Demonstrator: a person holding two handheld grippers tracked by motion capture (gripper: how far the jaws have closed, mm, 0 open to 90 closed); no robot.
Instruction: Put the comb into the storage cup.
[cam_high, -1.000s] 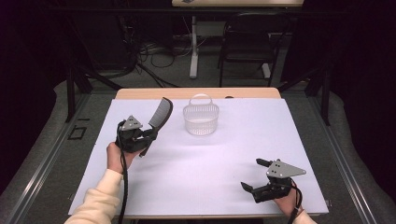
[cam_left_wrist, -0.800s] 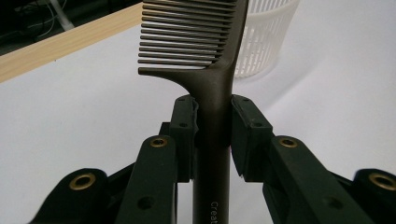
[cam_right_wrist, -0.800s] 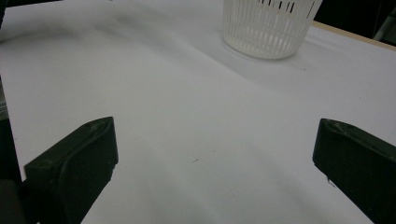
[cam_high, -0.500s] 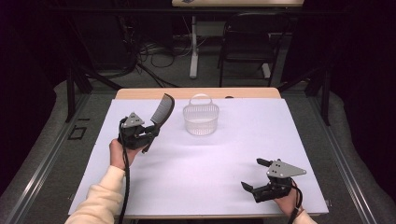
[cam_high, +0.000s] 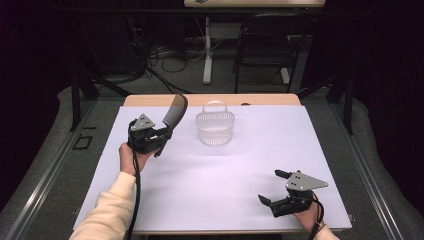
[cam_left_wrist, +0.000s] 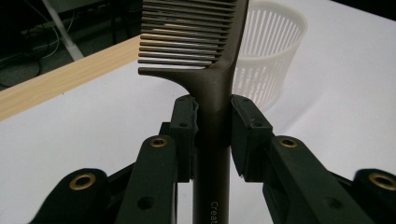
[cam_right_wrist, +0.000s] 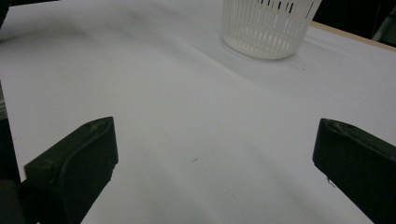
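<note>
A dark brown comb stands upright above the white table, teeth end up. My left gripper is shut on the comb's handle, lifted over the table's left side. A white slatted basket with a hoop handle stands at the back centre, just right of the comb. Near the front right edge my right gripper rests open, jaws wide apart with nothing between them.
The white sheet covers a wooden table whose far edge shows as a bare strip. Behind the table are a chair, a desk leg and cables on the floor.
My left gripper has carried the comb slightly toward the basket and a little farther back. The right gripper has stayed put.
</note>
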